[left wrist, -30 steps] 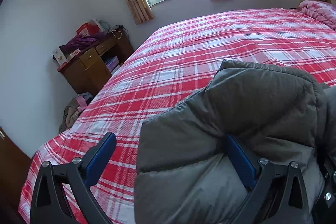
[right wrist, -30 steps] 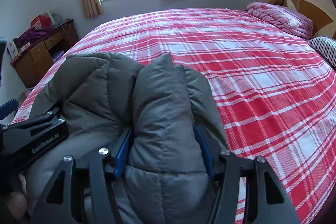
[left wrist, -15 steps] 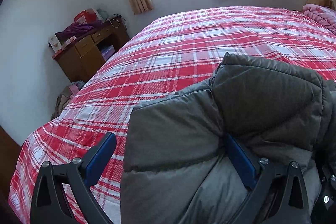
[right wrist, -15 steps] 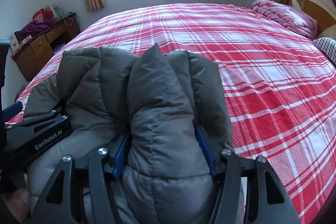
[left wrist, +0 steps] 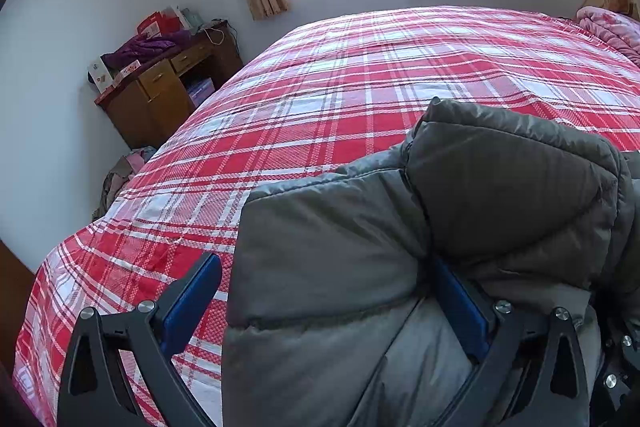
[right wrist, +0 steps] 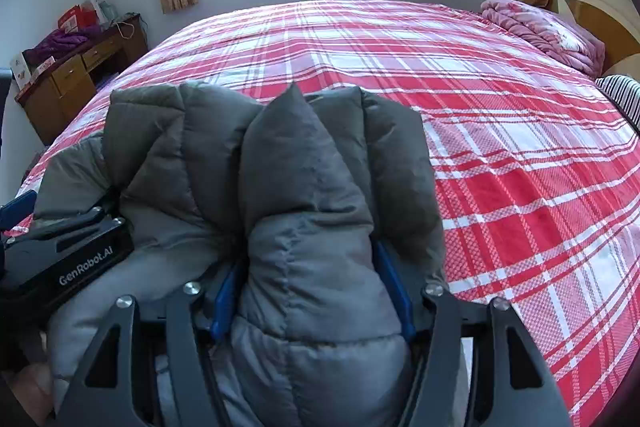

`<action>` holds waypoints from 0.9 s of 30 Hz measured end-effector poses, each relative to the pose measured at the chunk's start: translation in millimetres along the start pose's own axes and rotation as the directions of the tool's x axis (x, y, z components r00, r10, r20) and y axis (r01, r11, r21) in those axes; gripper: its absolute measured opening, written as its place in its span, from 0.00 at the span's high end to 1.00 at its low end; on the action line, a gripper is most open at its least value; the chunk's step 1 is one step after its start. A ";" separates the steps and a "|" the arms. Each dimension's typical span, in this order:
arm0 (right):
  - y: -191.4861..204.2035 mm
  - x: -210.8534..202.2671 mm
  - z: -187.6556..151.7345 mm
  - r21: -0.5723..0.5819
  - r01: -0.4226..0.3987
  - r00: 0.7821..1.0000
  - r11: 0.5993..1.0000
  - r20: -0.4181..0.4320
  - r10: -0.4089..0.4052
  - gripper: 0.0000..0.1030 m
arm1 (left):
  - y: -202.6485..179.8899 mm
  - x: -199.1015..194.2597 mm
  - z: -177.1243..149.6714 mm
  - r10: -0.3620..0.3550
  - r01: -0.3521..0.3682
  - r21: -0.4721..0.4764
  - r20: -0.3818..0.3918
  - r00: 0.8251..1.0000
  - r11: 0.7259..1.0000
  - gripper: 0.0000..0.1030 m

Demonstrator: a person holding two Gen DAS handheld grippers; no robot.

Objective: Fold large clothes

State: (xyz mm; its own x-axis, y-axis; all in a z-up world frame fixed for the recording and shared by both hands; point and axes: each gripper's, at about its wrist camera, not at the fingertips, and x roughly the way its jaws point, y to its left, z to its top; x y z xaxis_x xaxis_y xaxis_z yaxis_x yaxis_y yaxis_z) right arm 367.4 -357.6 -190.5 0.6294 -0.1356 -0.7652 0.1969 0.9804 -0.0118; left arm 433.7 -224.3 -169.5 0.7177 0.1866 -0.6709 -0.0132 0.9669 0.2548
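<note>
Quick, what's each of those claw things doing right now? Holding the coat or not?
Left gripper: open, grey puffy jacket lying between its fingers.
Right gripper: closed on a fold of the jacket.

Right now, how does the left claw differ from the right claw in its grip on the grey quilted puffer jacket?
The left claw stands wide open; the right claw is shut on a bunched fold of the grey quilted puffer jacket. On the left claw one blue pad hangs free over the red plaid bedspread; on the right claw both pads press into the padding. Shared: black frames, blue pads, same jacket.
</note>
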 end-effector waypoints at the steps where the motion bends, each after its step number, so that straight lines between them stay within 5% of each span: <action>1: 0.8 0.4 0.2 -0.002 0.002 1.000 1.000 -0.002 -0.002 0.39 | -0.4 0.2 -0.1 0.000 0.000 0.000 0.000 1.000 1.000 0.01; 27: 3.5 7.2 2.3 -0.014 0.021 0.999 1.000 -0.034 -0.022 0.36 | -5.2 5.2 -0.7 0.018 -0.017 0.031 -0.022 1.000 0.999 0.01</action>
State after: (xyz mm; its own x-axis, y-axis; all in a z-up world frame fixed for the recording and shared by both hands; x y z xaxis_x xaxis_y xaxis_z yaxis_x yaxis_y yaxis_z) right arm 374.3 -355.4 -194.5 0.5991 -0.1518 -0.7861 0.1995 0.9792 -0.0370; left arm 437.0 -228.2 -174.8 0.7021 0.2077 -0.6811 -0.0044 0.9578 0.2876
